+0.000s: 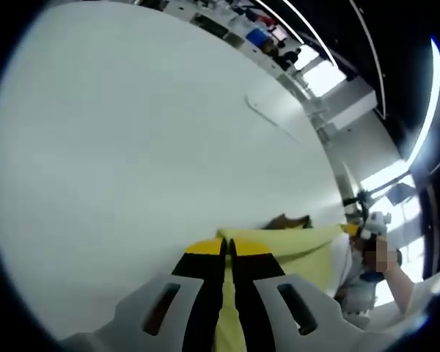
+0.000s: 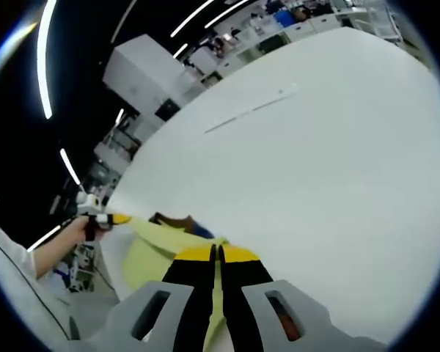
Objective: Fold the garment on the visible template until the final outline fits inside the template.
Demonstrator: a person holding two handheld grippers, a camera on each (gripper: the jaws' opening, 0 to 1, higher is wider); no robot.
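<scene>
A pale yellow garment (image 1: 301,246) hangs stretched in the air between my two grippers, above a white table (image 1: 147,147). My left gripper (image 1: 227,246) is shut on one edge of the cloth, which runs down between its jaws. My right gripper (image 2: 216,253) is shut on the garment (image 2: 150,257) too. In the right gripper view the left gripper (image 2: 103,218) is at the far left, held by a hand. In the left gripper view the right gripper (image 1: 363,231) is at the right. A brown patch (image 2: 172,220) shows at the cloth's top edge. A faint thin line (image 2: 249,110) marks the table top.
The white table (image 2: 315,183) spreads wide beyond the cloth. The same faint line (image 1: 268,117) lies far off on it. Desks and clutter (image 1: 268,37) stand past the far edge under ceiling strip lights. A person's sleeve (image 2: 15,271) is at the left.
</scene>
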